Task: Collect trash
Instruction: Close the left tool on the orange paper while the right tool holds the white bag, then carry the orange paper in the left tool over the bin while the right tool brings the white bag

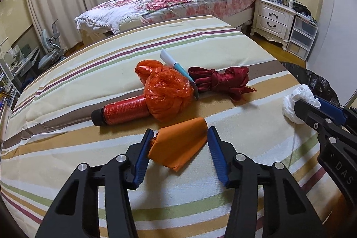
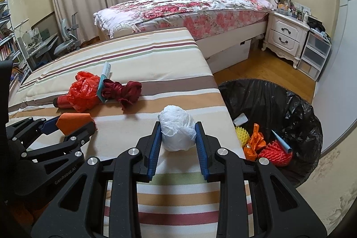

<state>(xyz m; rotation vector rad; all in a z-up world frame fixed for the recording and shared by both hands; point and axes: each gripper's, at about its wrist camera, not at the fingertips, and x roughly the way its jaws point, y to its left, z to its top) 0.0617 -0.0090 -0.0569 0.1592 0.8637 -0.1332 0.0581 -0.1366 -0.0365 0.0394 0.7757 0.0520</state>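
My left gripper is open around a folded orange paper lying on the striped tabletop; its left pad touches the paper, the right pad stands apart. My right gripper is shut on a crumpled white plastic bag at the table's right edge; it also shows in the left wrist view. Beyond lie a red plastic bag over a red bottle, a white-teal tube and a dark red ribbon.
A bin lined with a black bag stands on the floor right of the table, holding yellow, orange and red scraps. A floral bed, white nightstand and a desk with chair lie beyond.
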